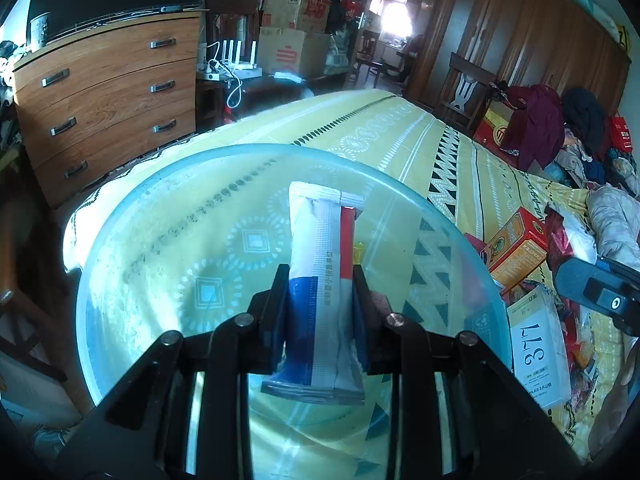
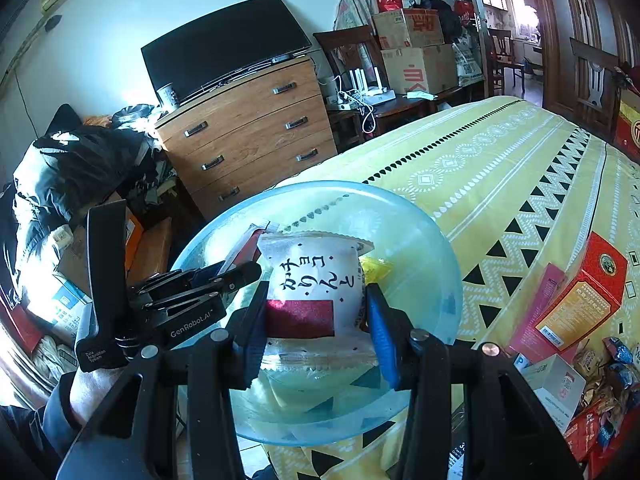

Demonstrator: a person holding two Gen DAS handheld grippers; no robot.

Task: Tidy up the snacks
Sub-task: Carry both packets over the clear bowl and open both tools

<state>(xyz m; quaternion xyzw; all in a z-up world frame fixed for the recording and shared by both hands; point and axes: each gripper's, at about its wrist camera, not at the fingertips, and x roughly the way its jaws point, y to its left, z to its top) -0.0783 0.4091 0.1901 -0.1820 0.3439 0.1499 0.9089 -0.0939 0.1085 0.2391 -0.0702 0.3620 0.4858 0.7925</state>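
Hovering over the clear blue bowl (image 2: 420, 240): left gripper (image 1: 320, 280) clamps a blue-and-white sachet (image 1: 320, 240), right gripper (image 2: 316, 300) clamps a white snack pouch (image 2: 316, 276). Neither dropped yet; boxes (image 2: 580, 300) beside the bowl remain.

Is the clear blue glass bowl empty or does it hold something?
Not empty: a small yellow packet lies inside the clear blue glass bowl, behind the held snacks.
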